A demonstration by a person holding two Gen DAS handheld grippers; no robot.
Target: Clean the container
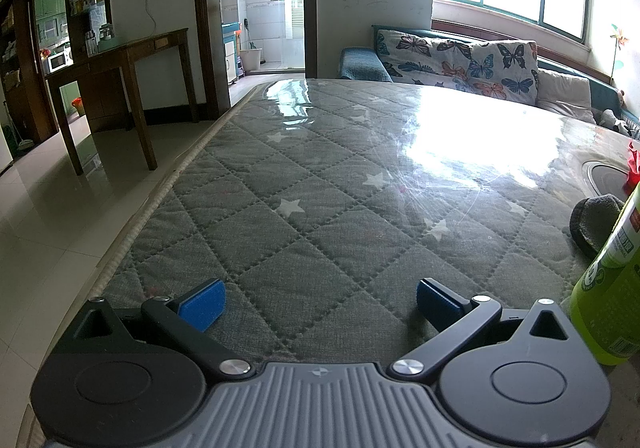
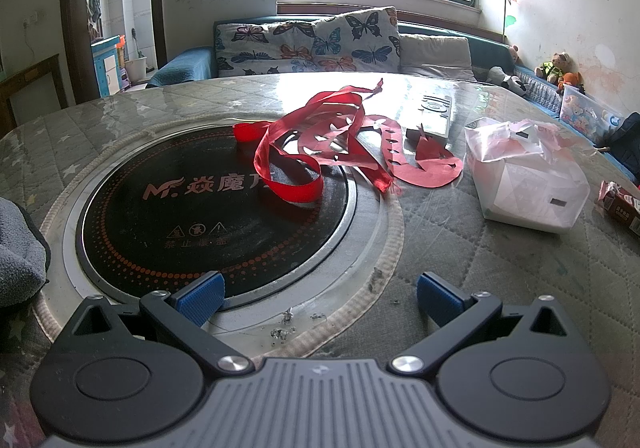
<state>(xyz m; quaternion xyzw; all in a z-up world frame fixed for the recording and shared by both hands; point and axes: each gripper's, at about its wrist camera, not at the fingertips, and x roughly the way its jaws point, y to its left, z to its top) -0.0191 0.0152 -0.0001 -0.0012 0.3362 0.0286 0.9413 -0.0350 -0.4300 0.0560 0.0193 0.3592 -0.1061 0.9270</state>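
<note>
The desk (image 1: 312,175) is broad, covered in quilted star-print cloth under a glossy clear sheet, and that sheet is the first hazard: window glare washes out its far side, so anything lying there is hard to read. Set into the desk is a round black cooktop (image 2: 192,207) with a metal rim, and a tangle of red ribbon (image 2: 320,151) lies across its far edge; a sweep of either arm could snag and drag it. Near the right edge a white box in a thin plastic bag (image 2: 528,183) sits loose, light enough to be shoved off.

The likely container is the green bottle (image 1: 608,288), upright at the near right of the left wrist view, just beside the left tongs (image 1: 320,300); I cannot tell whether it is really the task's thing. Tall and narrow, it could tip if bumped from the side. A grey cloth (image 1: 596,224) is bunched beyond it, and a careless grab could take a fold only.

The left tongs are spread wide and empty above bare cloth. The right tongs (image 2: 320,298) are equally wide and empty, over the cooktop's near rim, where grit (image 2: 288,324) could foul the pads.
</note>
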